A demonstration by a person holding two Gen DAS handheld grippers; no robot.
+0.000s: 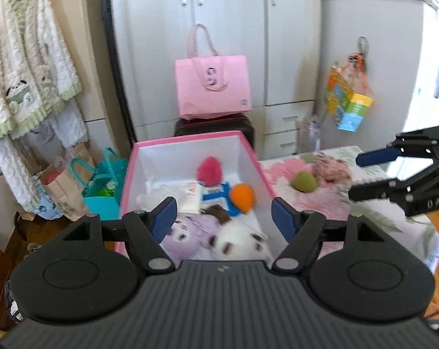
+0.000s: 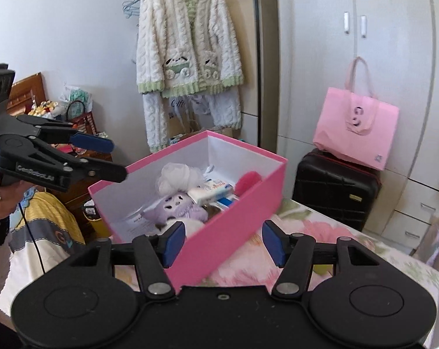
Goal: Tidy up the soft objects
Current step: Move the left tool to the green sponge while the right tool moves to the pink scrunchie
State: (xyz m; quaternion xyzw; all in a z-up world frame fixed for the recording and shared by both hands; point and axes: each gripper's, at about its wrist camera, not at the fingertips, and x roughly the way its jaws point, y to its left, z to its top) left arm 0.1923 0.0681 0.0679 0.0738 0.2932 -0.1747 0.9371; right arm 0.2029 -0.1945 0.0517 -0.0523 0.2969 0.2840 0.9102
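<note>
- The pink box sat open on the flowered bedspread, and most of the soft things lay inside it.
- Near my end of the box lay a purple plush and a white plush with dark patches, touching each other.
- Further in were an orange ball, a pink ball, a blue-and-white item and a small white packet, crowded together; a white puff lay toward the box's far side in the right wrist view.
- Outside the box, on the bedspread, a green ball rested just beside a pinkish plush; that plush was too blurred to make out.
- My left tongs hung over the near end of the box, fingers wide apart, holding nothing.
- My right tongs hovered at the box's outer corner, also spread apart and empty; in the left wrist view they were above the bedspread, near the green ball.
- Behind the box stood a black suitcase with a pink tote on top, in front of grey wardrobes.
- A fluffy cream cardigan with green trim hung to the left, and teal bags and a paper bag stood on the floor by the box.
</note>
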